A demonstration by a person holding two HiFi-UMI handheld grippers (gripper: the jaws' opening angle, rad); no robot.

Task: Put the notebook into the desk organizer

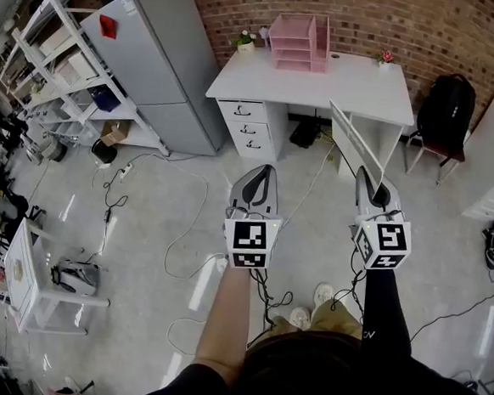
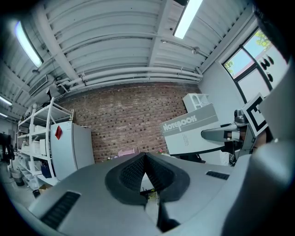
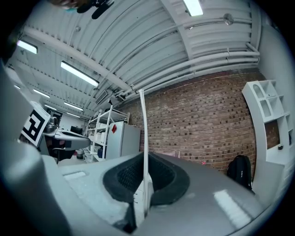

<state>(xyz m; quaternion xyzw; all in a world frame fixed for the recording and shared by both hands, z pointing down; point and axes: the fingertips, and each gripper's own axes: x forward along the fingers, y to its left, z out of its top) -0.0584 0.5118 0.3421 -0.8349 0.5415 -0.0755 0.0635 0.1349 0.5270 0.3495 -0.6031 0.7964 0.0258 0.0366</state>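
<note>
Grey-and-white notebook point(image 1: 353, 141) is up in the air, pinched near its lower edge by the right gripper point(image 1: 368, 178), whose jaws are clamped on it. In the right gripper view it's just a thin edge-on strip running up between the pads. The left gripper point(image 1: 263, 173) hangs beside it, jaws pressed together with nothing between them.

So I'd call this the carry step: the book is grabbed, but the pink desk organizer point(image 1: 298, 41) is well ahead, at the back of the white desk point(image 1: 341, 82), the surface it sits on, by the brick wall point(image 1: 372, 19). The next move looks like walking closer, lining the notebook up with one of the slots and sliding it in before letting go.

Hard bits: from here I can't tell which slot is free or wide enough, and the organizer is only a tiny pink blob in the gripper views
</note>
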